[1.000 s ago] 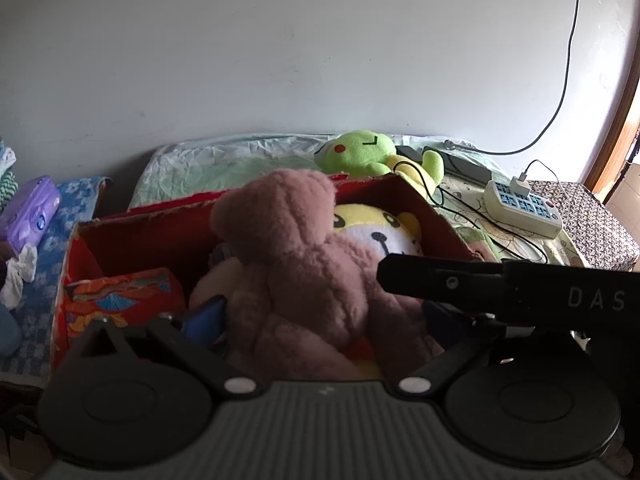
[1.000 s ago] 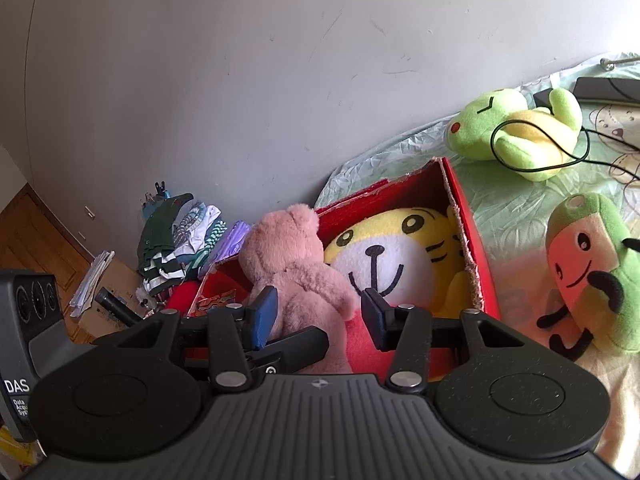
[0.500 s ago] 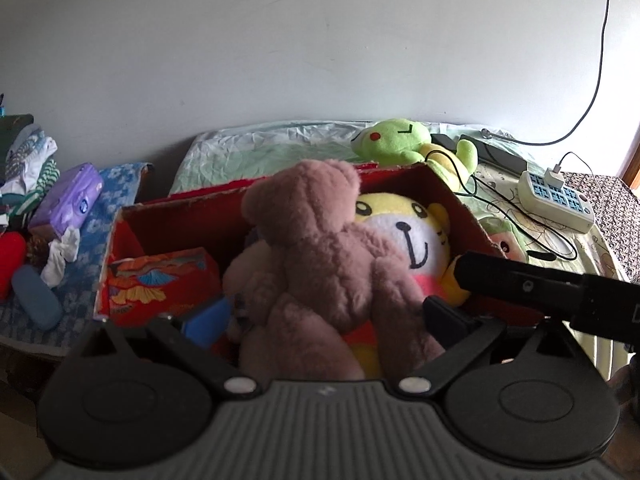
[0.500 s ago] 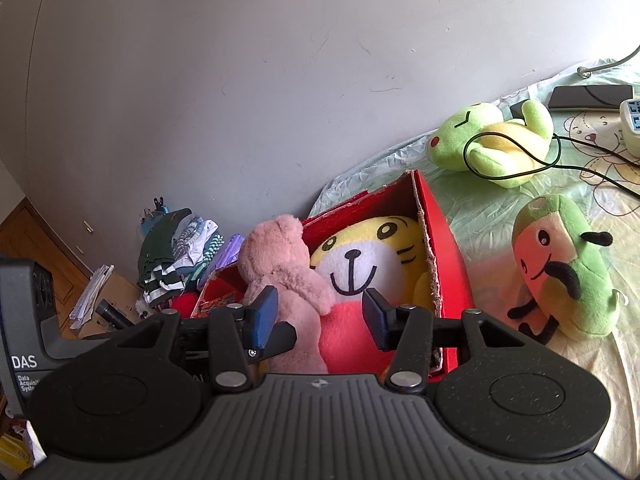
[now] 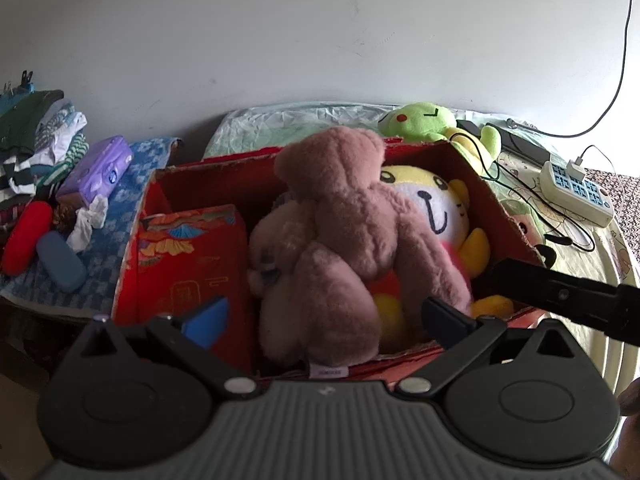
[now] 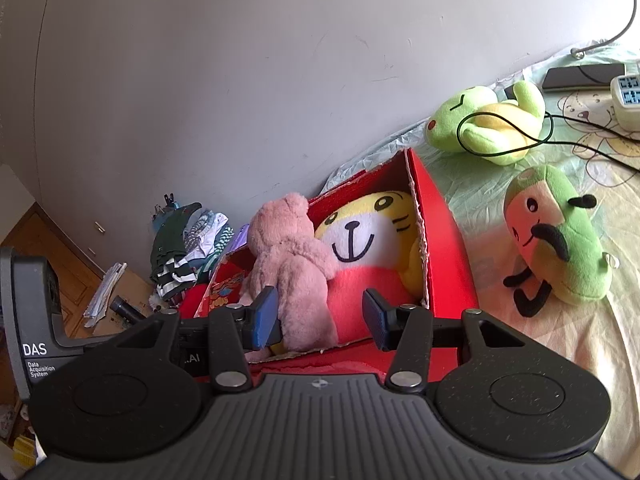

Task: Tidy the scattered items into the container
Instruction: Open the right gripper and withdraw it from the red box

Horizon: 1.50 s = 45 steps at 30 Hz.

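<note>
A red cardboard box (image 5: 496, 208) (image 6: 448, 216) stands on the bed. Inside sit a pink teddy bear (image 5: 352, 232) (image 6: 292, 256), a yellow tiger plush (image 5: 436, 212) (image 6: 364, 236) and a red patterned carton (image 5: 188, 256). My left gripper (image 5: 324, 320) is open at the box's near edge, its fingers either side of the bear's legs, not closed on them. My right gripper (image 6: 320, 316) is open and empty over the box's near edge. A green frog plush (image 6: 488, 120) (image 5: 432, 120) lies behind the box. An avocado plush (image 6: 556, 240) lies right of the box.
A white power strip (image 5: 576, 192) with black cables and a dark phone (image 6: 584, 76) lie on the bed at the right. A low stand at the left holds folded clothes (image 5: 36, 140), a purple pack (image 5: 96, 168) and glasses cases (image 5: 60, 264). A grey wall lies behind.
Both grippers have pulled back and up from the box. The left gripper's fingers have opened wider off the pink bear, which now sits in the box.
</note>
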### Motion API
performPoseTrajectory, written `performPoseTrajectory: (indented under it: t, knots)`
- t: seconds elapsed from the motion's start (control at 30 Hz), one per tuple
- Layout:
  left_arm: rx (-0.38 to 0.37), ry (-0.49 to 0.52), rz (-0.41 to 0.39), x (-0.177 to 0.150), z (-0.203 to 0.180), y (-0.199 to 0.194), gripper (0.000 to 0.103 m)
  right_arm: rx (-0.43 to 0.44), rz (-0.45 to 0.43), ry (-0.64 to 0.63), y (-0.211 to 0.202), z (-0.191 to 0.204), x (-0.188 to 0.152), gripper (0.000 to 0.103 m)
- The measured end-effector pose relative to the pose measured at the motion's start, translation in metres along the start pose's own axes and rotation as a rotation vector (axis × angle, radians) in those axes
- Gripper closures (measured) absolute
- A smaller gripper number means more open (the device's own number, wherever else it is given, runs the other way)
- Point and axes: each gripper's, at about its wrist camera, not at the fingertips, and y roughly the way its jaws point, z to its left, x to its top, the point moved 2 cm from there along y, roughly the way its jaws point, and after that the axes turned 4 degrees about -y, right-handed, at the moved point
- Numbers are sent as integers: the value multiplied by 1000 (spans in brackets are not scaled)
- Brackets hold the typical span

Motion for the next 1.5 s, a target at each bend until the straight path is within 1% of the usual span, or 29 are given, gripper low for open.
performPoseTrajectory:
  t: [0.23,0.4,0.5,0.57,0.63,0.7,0.77,0.87,0.93,1.03,1.13,1.27,1.3,1.33,1.37,1.5]
  knots:
    - [86,-34,16,-5,-7,-4,1,56,31,1,4,-8,5,52]
    - [167,-49,14,-6,-18,-9,1,98,53,-17,-2,-16,8,53]
    - [220,-64,13,-7,-26,-11,1,101,58,-50,-8,-20,11,53]
    - [246,-69,13,-7,-31,-13,1,124,61,-49,-13,-25,12,54]
    - [243,-80,28,-8,-36,-16,1,140,66,-60,-17,-27,13,54]
    - [245,-92,38,-11,-41,-19,1,144,70,-96,-21,-26,14,54]
    - [259,-83,38,-14,-49,-21,1,143,73,-145,-25,-23,14,53]
    - [289,-79,49,-21,-57,-21,1,145,90,-204,-29,-20,12,50]
    - [293,-101,64,-24,-58,-20,1,136,99,-227,-31,-19,10,48]
    - [296,-134,90,-31,-58,-16,1,138,123,-223,-34,-26,8,47]
    - [303,-141,122,-40,-65,-10,1,119,150,-211,-35,-35,6,43]
    - [291,-122,159,-50,-81,0,1,86,168,-215,-41,-45,5,42]
    - [285,-111,168,-51,-87,2,1,77,167,-221,-43,-47,6,39]
    - [278,-98,176,-53,-93,5,1,68,163,-226,-46,-49,8,36]
    - [270,-82,186,-54,-99,7,1,61,158,-229,-48,-51,9,35]
    - [249,-13,221,-54,-125,18,1,36,141,-231,-58,-63,17,35]
